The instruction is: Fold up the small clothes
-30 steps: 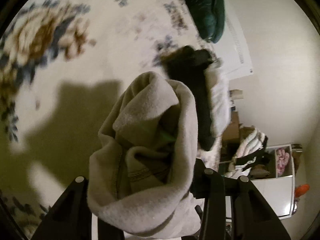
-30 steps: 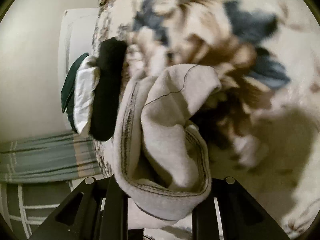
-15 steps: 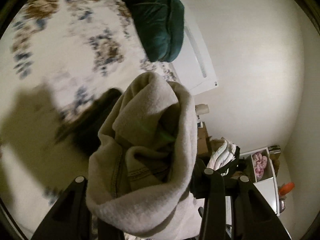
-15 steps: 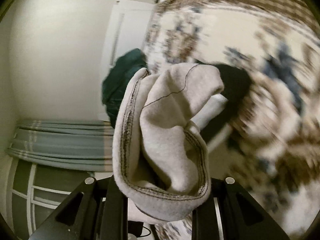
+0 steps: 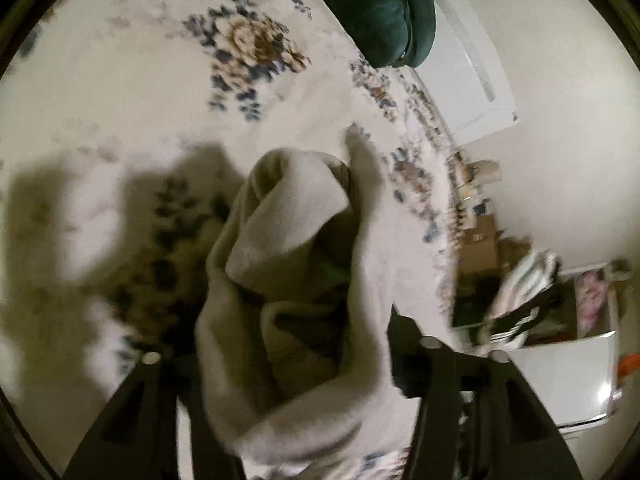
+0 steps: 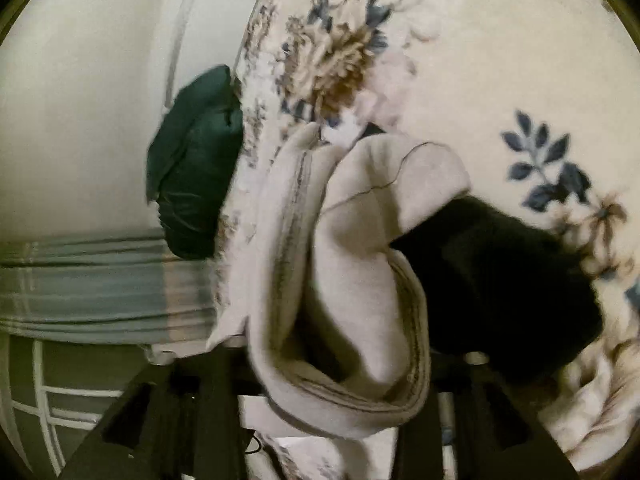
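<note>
The bunched grey fleece garment (image 5: 296,304) fills both tools' jaws, hiding the fingertips; left tool (image 5: 288,364) and right tool (image 6: 320,364) each clamp it above the floral bedspread (image 5: 120,80). A black cloth (image 6: 500,280) lies partly hidden behind; the left view is blurred.

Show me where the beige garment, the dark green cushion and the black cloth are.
beige garment (image 6: 352,264), right wrist view, middle of its bunched folds.
dark green cushion (image 5: 376,8), left wrist view, its broad face.
black cloth (image 6: 500,280), right wrist view, its centre.
</note>
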